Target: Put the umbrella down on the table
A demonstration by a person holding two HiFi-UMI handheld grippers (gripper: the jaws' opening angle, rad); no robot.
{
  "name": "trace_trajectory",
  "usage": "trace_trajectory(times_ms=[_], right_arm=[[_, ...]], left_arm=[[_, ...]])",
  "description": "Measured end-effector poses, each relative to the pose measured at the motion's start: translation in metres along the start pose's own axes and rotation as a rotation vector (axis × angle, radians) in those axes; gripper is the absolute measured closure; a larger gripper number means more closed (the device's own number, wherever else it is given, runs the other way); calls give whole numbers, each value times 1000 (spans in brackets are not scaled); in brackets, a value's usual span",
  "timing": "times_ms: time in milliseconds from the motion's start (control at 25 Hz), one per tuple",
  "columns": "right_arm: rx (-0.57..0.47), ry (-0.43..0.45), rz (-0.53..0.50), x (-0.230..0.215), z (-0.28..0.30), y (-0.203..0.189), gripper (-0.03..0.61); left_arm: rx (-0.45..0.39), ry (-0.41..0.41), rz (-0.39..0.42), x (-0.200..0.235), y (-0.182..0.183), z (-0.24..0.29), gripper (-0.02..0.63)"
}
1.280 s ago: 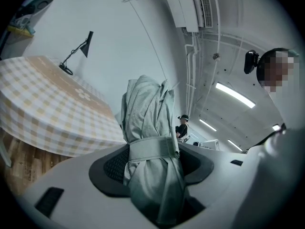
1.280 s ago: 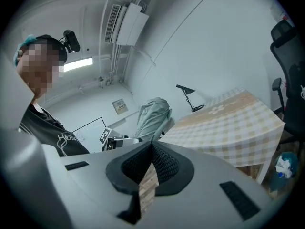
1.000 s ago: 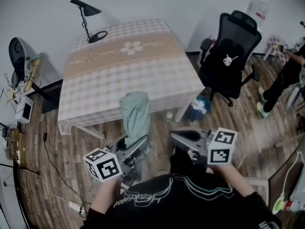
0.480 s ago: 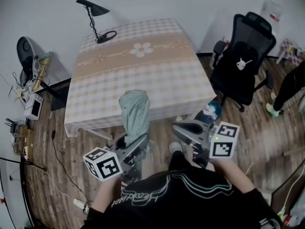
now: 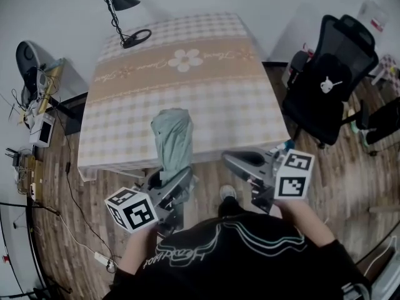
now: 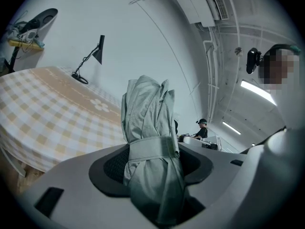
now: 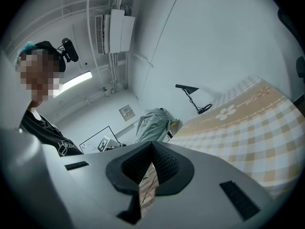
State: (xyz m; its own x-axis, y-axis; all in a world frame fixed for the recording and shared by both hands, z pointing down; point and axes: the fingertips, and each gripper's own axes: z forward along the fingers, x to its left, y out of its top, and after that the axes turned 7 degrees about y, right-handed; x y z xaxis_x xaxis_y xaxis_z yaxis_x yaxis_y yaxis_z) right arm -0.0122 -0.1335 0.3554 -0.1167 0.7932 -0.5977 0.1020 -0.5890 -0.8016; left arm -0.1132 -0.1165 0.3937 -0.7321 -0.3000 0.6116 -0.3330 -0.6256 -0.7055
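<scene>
While my left gripper point(image 5: 177, 181) clamps the folded umbrella point(image 5: 173, 139) upright at the near edge of the table point(image 5: 206, 99), not laid down, my right gripper point(image 5: 234, 161) is closed and empty.

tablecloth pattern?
The tablecloth is a beige-and-white check, with a tan band and a white flower across it. It shows best in the head view.

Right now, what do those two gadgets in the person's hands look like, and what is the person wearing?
Both the left gripper and the right gripper are pale grey plastic claws with black ribbed pads inside the jaws. Each carries a white cube with black square markers at the back. The person wears a black top with pale line print.
</scene>
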Motion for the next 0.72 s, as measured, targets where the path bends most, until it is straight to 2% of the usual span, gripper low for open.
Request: trace_trajectory(times_ms=[400, 600, 720], right_arm=[[37, 16, 66, -61, 6, 21, 566], [51, 9, 84, -62, 5, 16, 566], [63, 17, 102, -94, 7, 31, 566]], left_arm=[[3, 44, -45, 26, 25, 51, 351], [21, 68, -1, 31, 21, 54, 351], [45, 100, 8, 47, 32, 85, 351]])
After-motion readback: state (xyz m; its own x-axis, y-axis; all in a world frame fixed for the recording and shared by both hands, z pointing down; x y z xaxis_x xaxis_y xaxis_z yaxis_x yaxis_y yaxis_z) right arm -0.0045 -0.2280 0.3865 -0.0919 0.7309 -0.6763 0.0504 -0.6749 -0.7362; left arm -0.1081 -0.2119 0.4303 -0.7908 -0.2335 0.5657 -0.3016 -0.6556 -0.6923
